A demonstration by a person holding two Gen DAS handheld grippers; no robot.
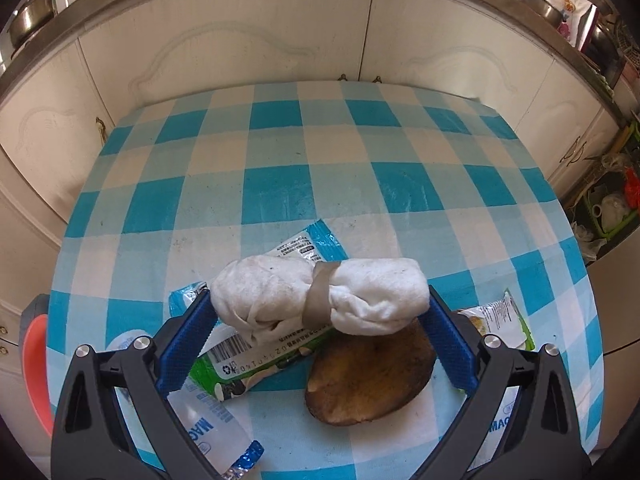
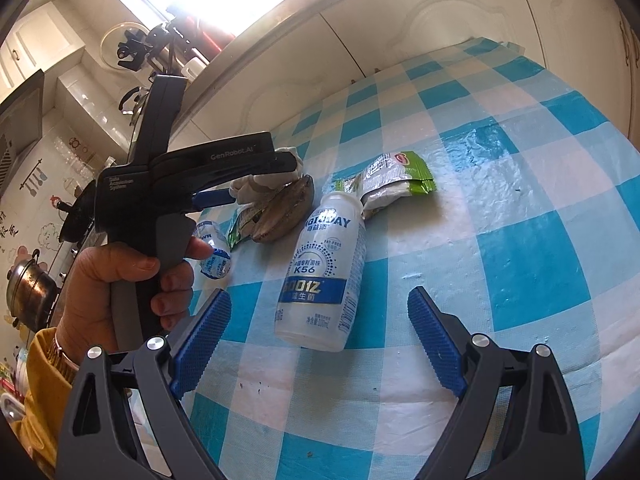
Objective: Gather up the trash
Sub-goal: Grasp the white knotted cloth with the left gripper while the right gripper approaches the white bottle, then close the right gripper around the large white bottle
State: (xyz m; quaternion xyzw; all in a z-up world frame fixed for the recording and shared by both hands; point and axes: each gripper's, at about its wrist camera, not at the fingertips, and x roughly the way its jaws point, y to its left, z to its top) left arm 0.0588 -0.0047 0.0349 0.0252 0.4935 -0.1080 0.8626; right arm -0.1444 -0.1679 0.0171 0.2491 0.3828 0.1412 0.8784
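A brown peel [image 1: 370,376] and a green wrapper [image 1: 256,364] are being found lying under the white tied rag bundle [image 1: 320,300] on the checked tablecloth [image 1: 280,184], a white bottle [image 2: 326,276] lying just beside that bundle. The bundle is being bracketed by the left gripper [image 1: 320,320], steeply tilted, pads at both its ends, though actual pressing cannot be told. The right gripper [image 2: 320,336] is being held with jaws released around the bottle's base, untouched.

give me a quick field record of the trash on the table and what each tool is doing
surface: blue and white checked tablecloth
left tool: shut on white cloth roll tied with a grey band
right tool: open, empty, above white plastic drink bottle lying on its side
other trash: brown flat peel, green and white snack wrapper, second small bottle
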